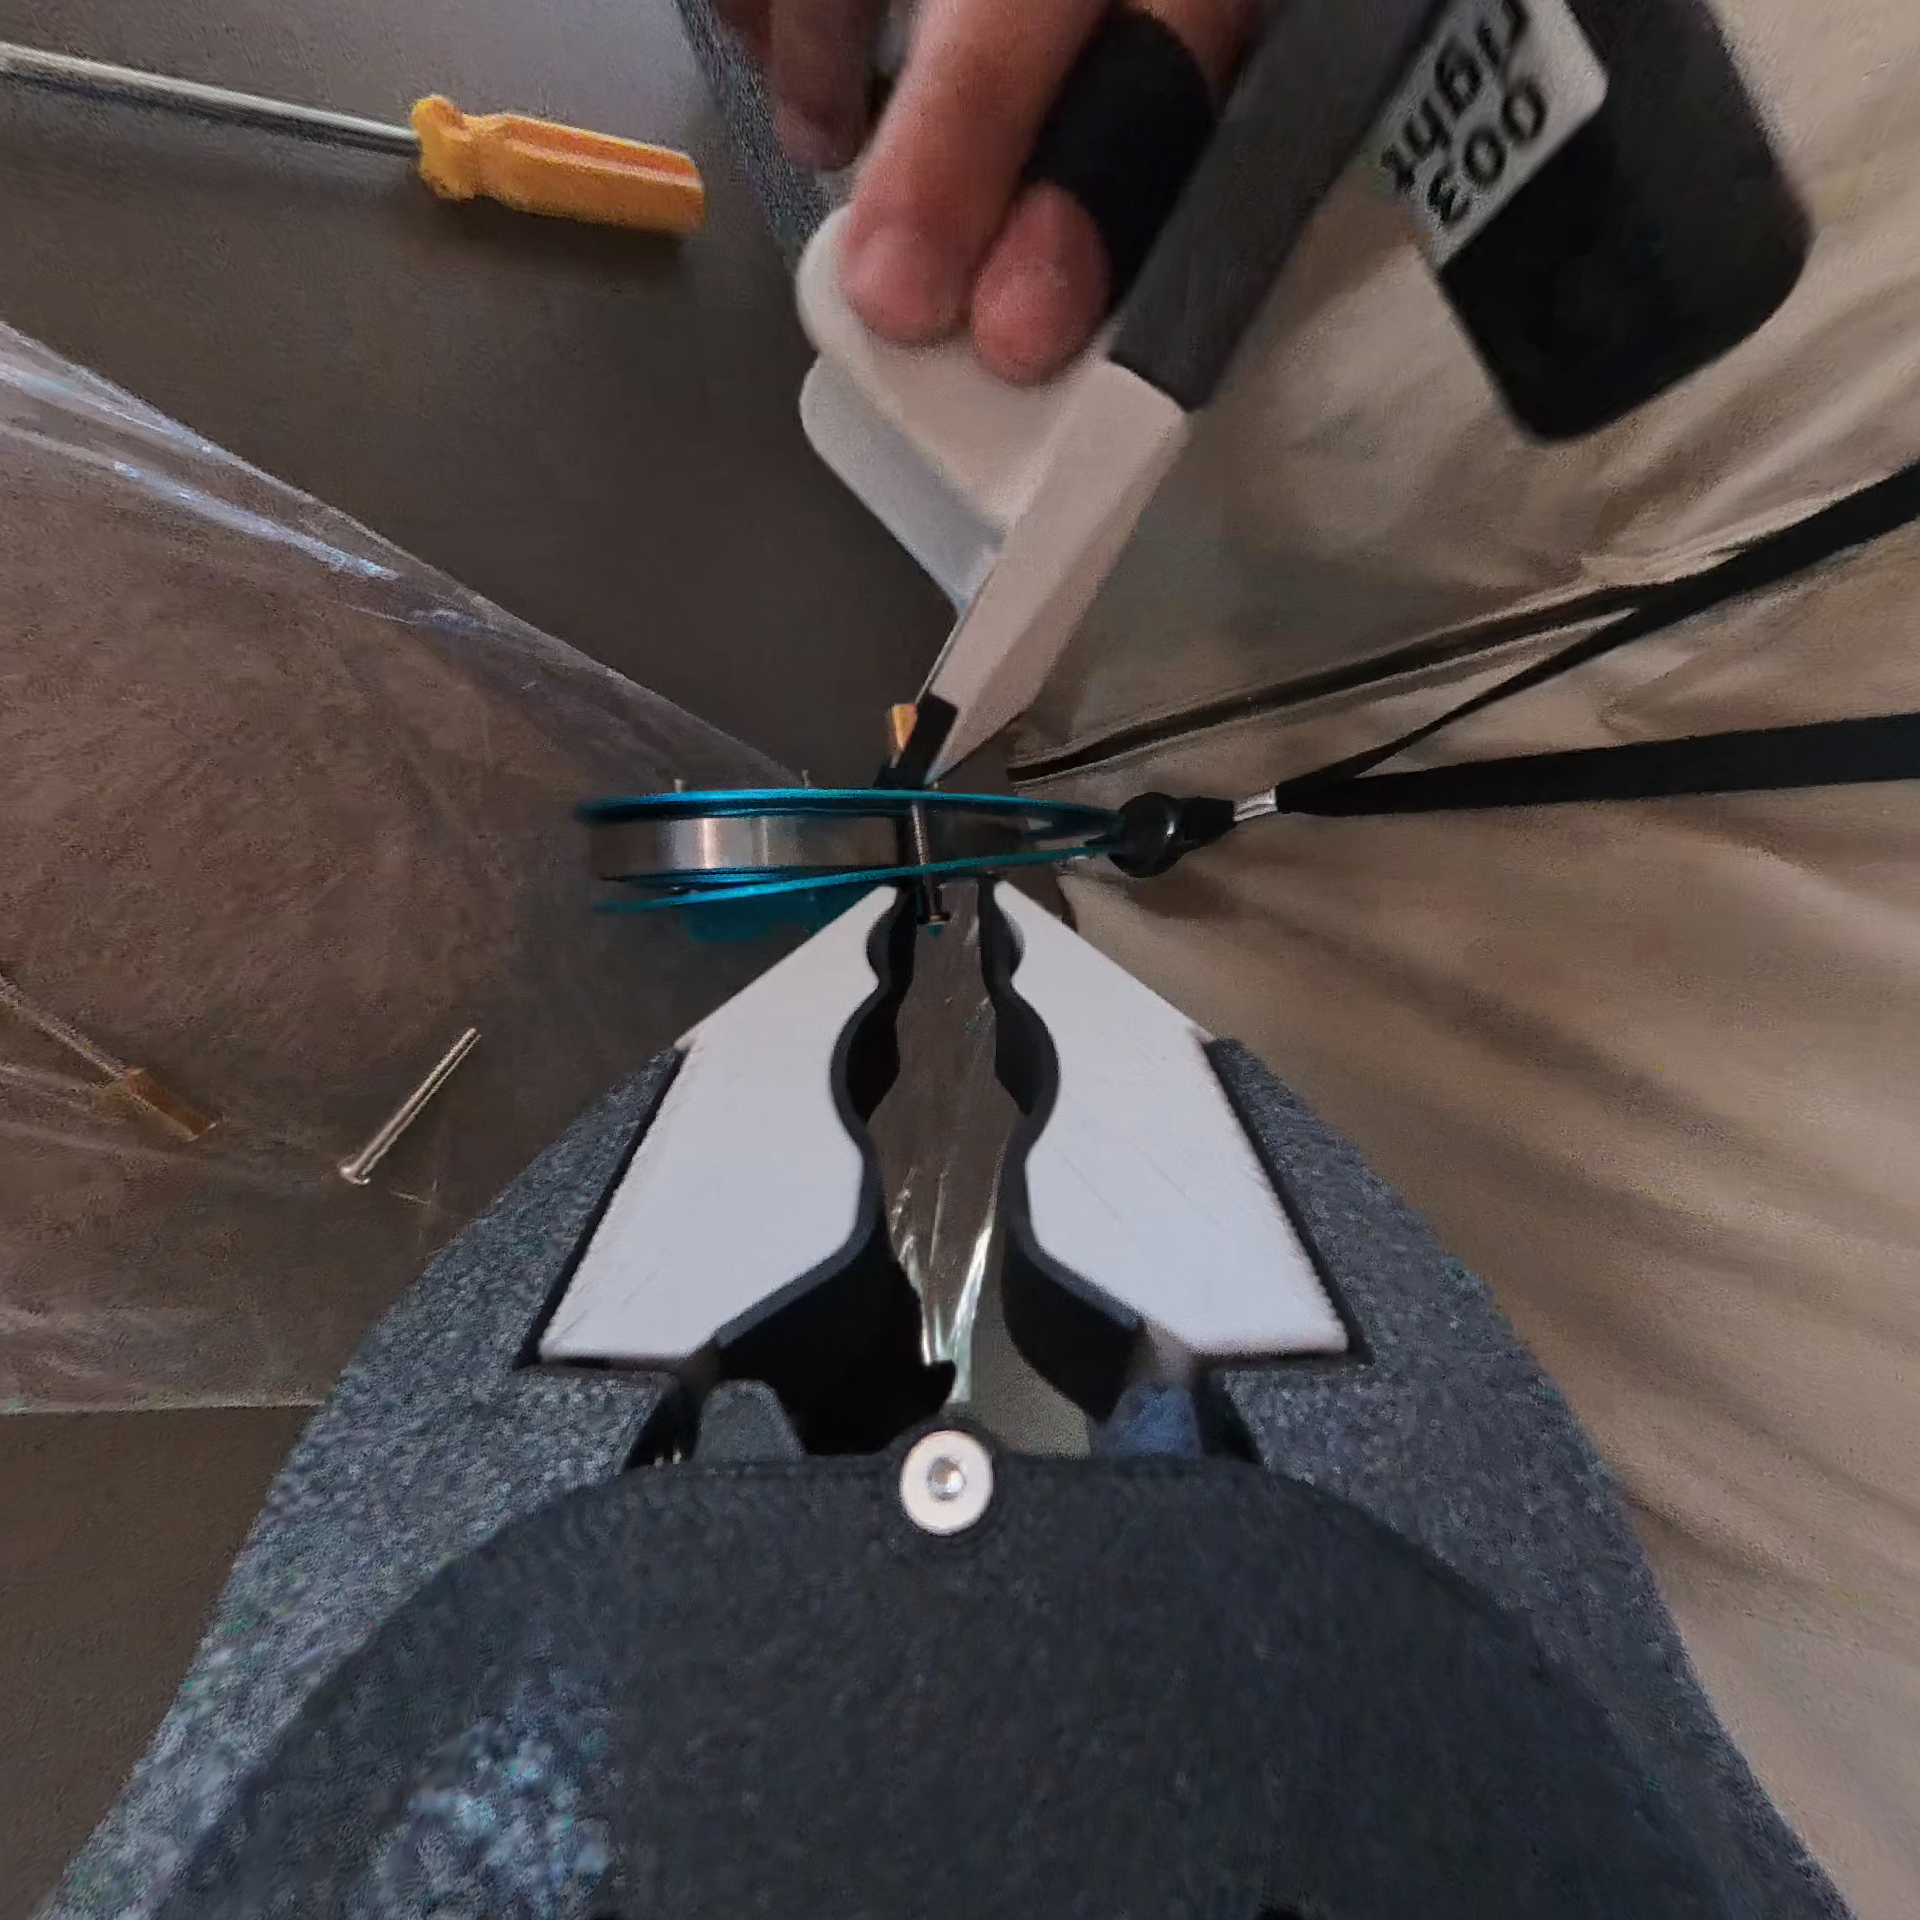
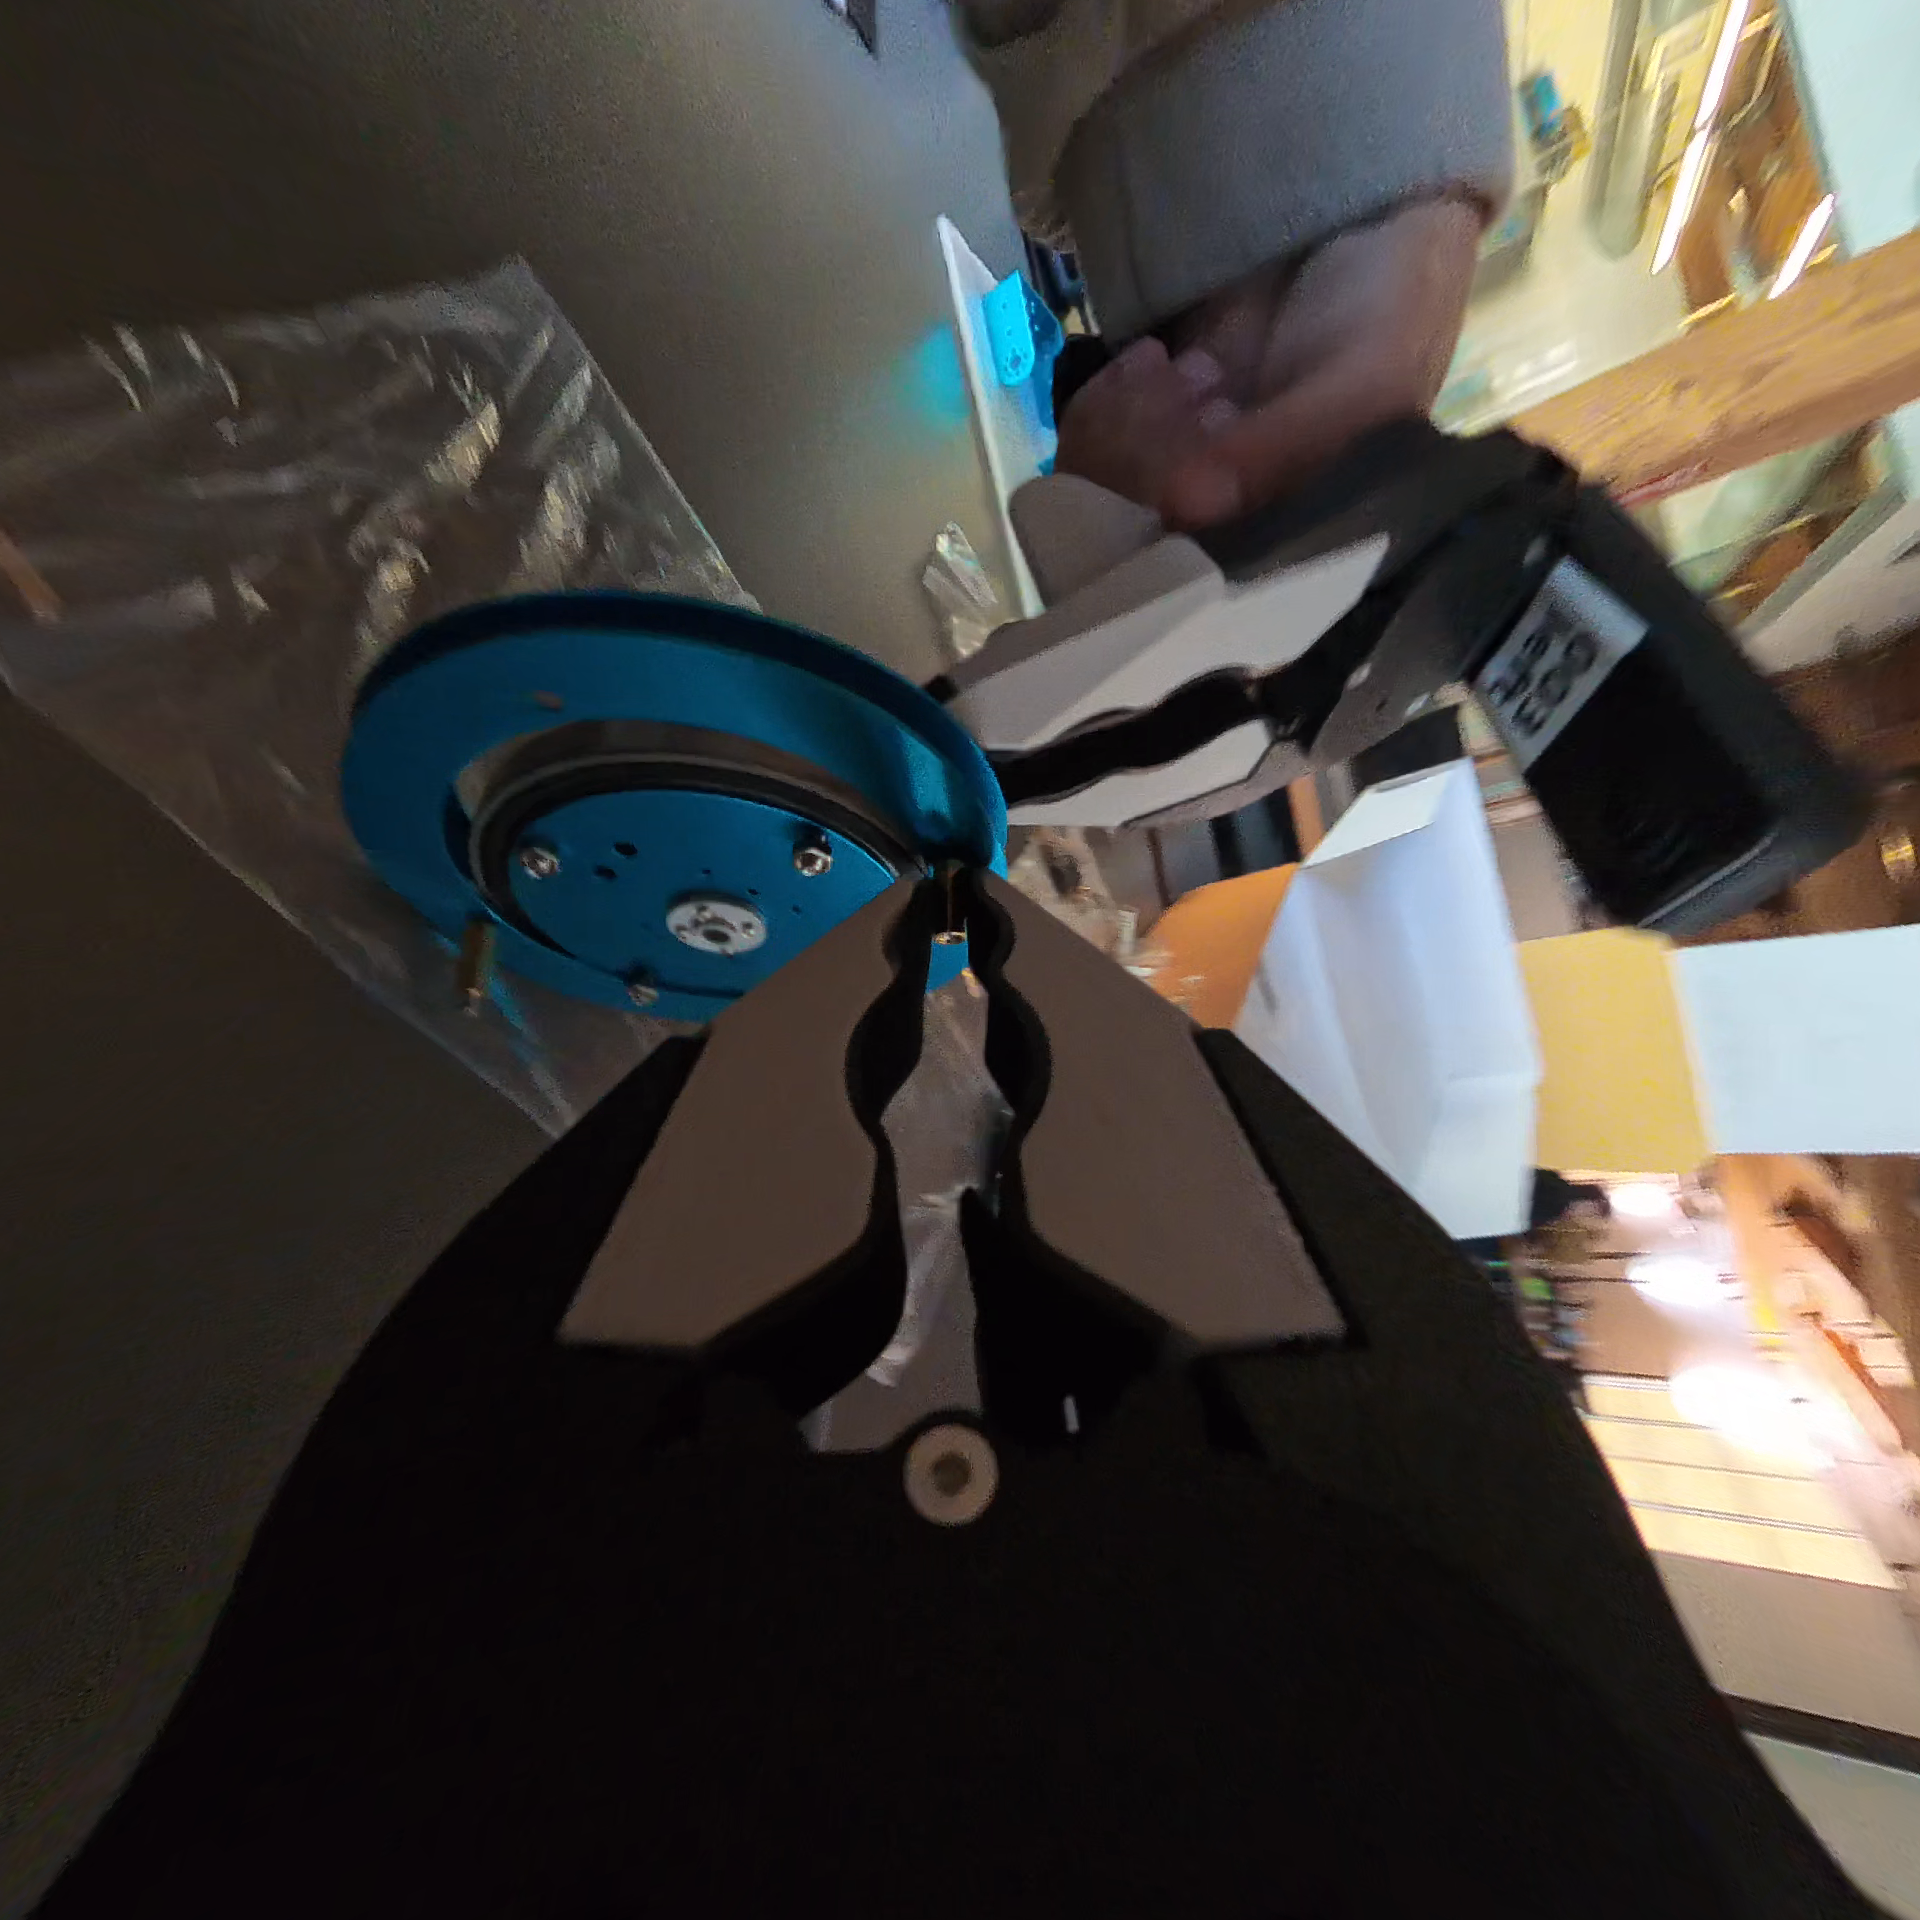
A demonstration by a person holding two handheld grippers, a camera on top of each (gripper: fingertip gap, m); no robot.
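Observation:
A round blue metal turntable with a steel bearing ring (image 1: 748, 840) is held up off the dark table. It is edge-on in the left wrist view and face-on in the right wrist view (image 2: 665, 717). My left gripper (image 1: 940, 909) is shut on its rim, which also shows in the right wrist view (image 2: 987, 743). My right gripper (image 2: 951, 883) is shut on a small brass standoff (image 2: 948, 906) at the disc's edge, beside the left fingertips. In the left wrist view the right gripper (image 1: 920, 743) comes in from above, its tip against the disc. A screw (image 1: 928, 868) passes through the rim there.
A clear plastic bag (image 1: 260, 831) lies on the table (image 1: 571, 468) to the left, with a loose metal pin (image 1: 410, 1107) by it. An orange-handled screwdriver (image 1: 561, 171) lies farther off. A person's beige garment and black cords (image 1: 1558, 774) are on the right. White and cardboard boxes (image 2: 1403, 987) stand behind. The tips of both grippers are at nearly the same place.

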